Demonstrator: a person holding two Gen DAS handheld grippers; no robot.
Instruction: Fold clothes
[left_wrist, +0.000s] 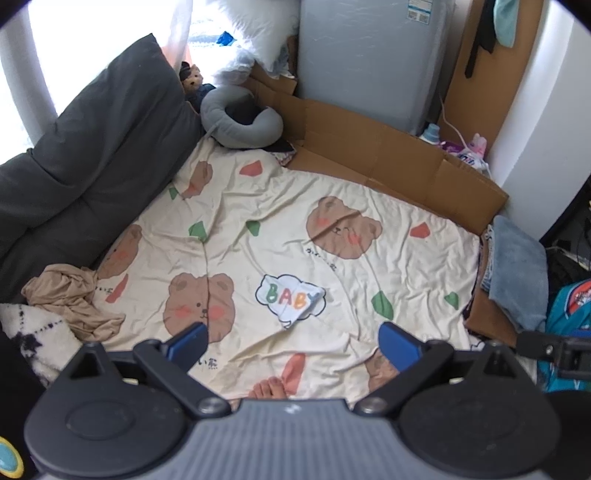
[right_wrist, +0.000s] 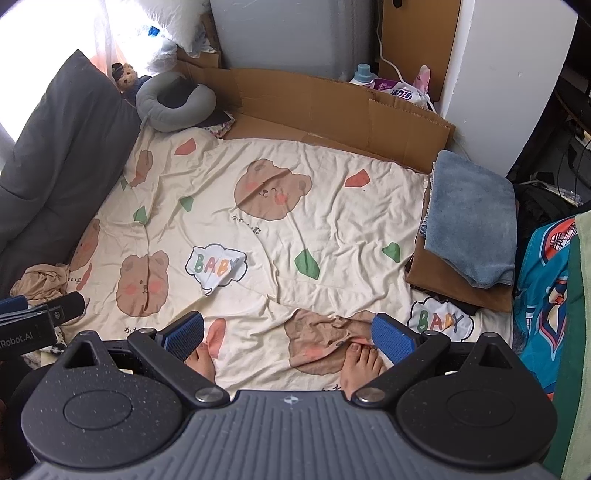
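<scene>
Found the beige garment (left_wrist: 70, 295) bunched in a loose heap at eight o'clock in the left wrist view, on the edge of the bear-print sheet (left_wrist: 332, 192), touching a white fleecy cloth (left_wrist: 33, 332) on its seven o'clock side and near the dark grey cushion (left_wrist: 92, 155). Picked out the same heap (right_wrist: 40, 280) at nine o'clock in the right wrist view. Noted a folded blue-grey piece (right_wrist: 469, 221) atop a folded brown piece (right_wrist: 454, 284) at three o'clock, well apart from the heap, probably done already. Saw the left gripper (left_wrist: 291, 343) with jaws spread wide and empty, hovering over the sheet, near the heap yet not touching it. Saw the right gripper (right_wrist: 288, 332) likewise gaping and holding nothing, above bare feet (right_wrist: 360, 362) planted on the sheet

Judged the main risk to be a muddled pinch: thin, limp fabric with no hem or shoulder line showing. Feared catching a single inner layer by closing blindly on the heap, leaving the rest twisted. Feared also nipping the sheet or the fleecy cloth along with the garment, given the contact between them, then dragging all three toward the centre. Expected trouble from the feet too, pinning the sheet and rucking it under any pull, spoiling the flat spot needed for spreading. Reckoned on a wide sweep toward three o'clock possibly toppling the folded pile. Could not tell the kind of garment from either view
</scene>
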